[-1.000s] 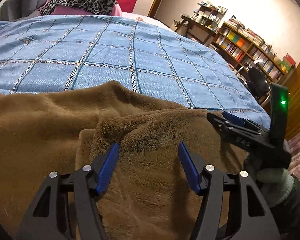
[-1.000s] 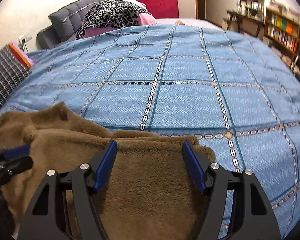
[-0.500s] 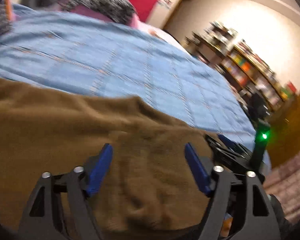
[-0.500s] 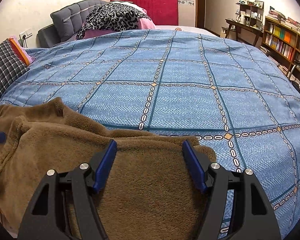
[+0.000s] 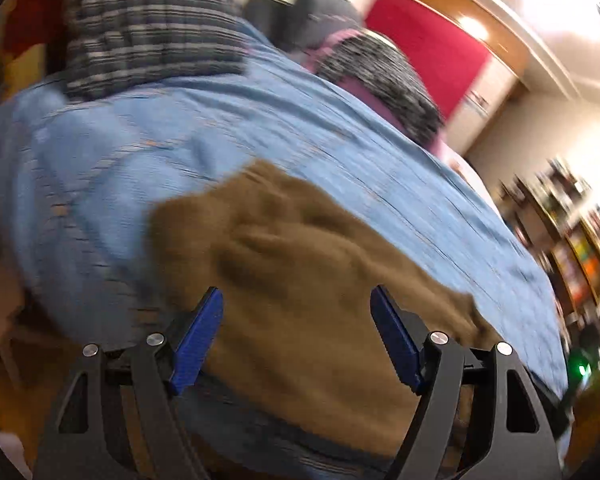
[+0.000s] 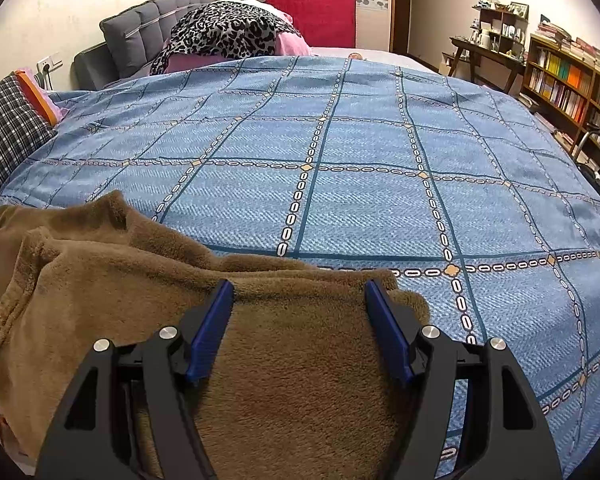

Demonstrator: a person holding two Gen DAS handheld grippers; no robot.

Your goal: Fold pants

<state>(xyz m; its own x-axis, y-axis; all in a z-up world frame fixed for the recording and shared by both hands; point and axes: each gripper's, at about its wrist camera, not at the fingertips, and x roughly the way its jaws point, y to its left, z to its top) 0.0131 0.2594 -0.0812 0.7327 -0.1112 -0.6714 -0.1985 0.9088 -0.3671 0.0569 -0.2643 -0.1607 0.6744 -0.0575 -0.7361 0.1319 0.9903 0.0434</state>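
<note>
Brown fleece pants lie bunched on the near edge of a bed with a blue patterned cover. My right gripper is open, its blue-padded fingers apart over the right end of the pants, holding nothing. The left wrist view is blurred: the pants lie ahead on the blue cover, and my left gripper is open and empty above their near part.
A plaid pillow lies at the bed's left edge. A leopard-print cloth on pink bedding and a grey headboard are at the far end. Bookshelves and a desk stand at the right.
My left gripper has swung quickly to the left along the pants, so its view now shows their left end and the plaid pillow. My right gripper has stayed put, open.
</note>
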